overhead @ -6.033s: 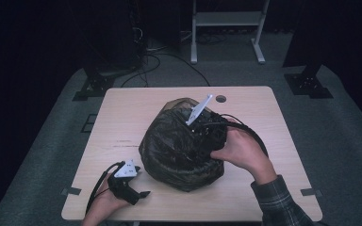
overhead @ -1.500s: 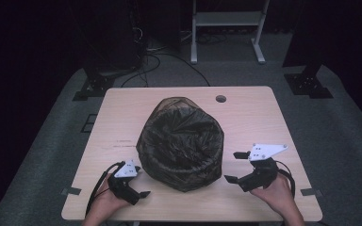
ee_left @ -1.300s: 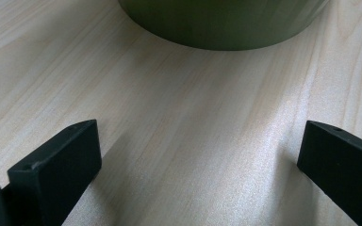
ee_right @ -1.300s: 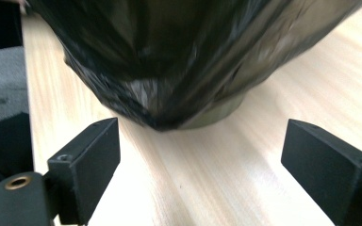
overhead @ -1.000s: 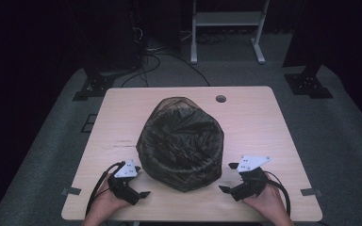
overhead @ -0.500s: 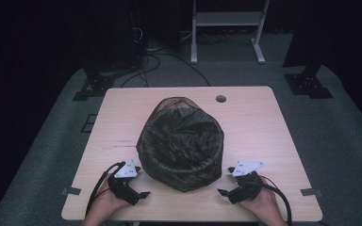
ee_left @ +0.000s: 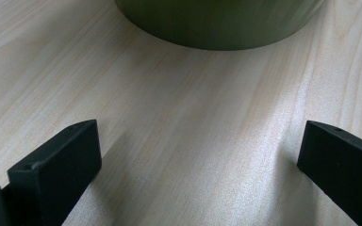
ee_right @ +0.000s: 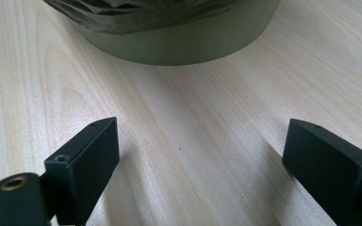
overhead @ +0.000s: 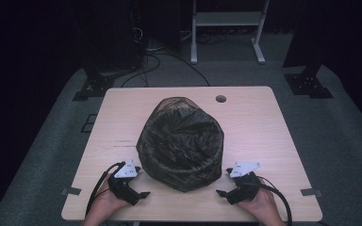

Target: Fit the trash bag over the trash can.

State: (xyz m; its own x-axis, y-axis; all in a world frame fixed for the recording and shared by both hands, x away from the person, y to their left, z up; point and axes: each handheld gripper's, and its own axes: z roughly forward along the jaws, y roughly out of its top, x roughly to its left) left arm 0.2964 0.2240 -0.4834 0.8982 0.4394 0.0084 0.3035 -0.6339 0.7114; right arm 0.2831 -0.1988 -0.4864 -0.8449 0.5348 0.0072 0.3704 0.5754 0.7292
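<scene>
The left tool (overhead: pixel 141 193) rests low on the bench (overhead: pixel 273 136), held by the person's left hand (overhead: pixel 104 205) at the near edge. Its two black jaws stand wide apart with nothing between them; in the left gripper view (ee_left: pixel 198 155) bare pale wood shows in the gap. A grey three-cornered plate (overhead: pixel 127 170) sits on top of it, and a black cable (overhead: pixel 99 186) loops from it toward the near edge of the bench.

The right tool (overhead: pixel 222 193) rests on the bench too, in the person's right hand (overhead: pixel 259 207), with its own grey plate (overhead: pixel 244 168) on top and its own cable (overhead: pixel 278 193) curving outward and back toward the person. Its jaws are also spread wide and grip nothing; the right gripper view (ee_right: pixel 200 150) shows plain wood grain between them.

Just ahead of both tools, between them and slightly farther from the person, stands a round green bin (overhead: pixel 181 141) lined with a dark, crinkled plastic bag (overhead: pixel 179 132). The left tool lies just beside the bin's left near side, the right tool just beside its right near side; neither touches it. In the left gripper view the bin's smooth olive wall (ee_left: pixel 217 23) curves across just beyond the jaws. In the right gripper view the same wall (ee_right: pixel 179 44) shows with the bag's folded edge (ee_right: pixel 136 12) hanging over it.

Farther off, beyond the bin, a small round hole (overhead: pixel 220 99) sits in the bench near its far edge.
</scene>
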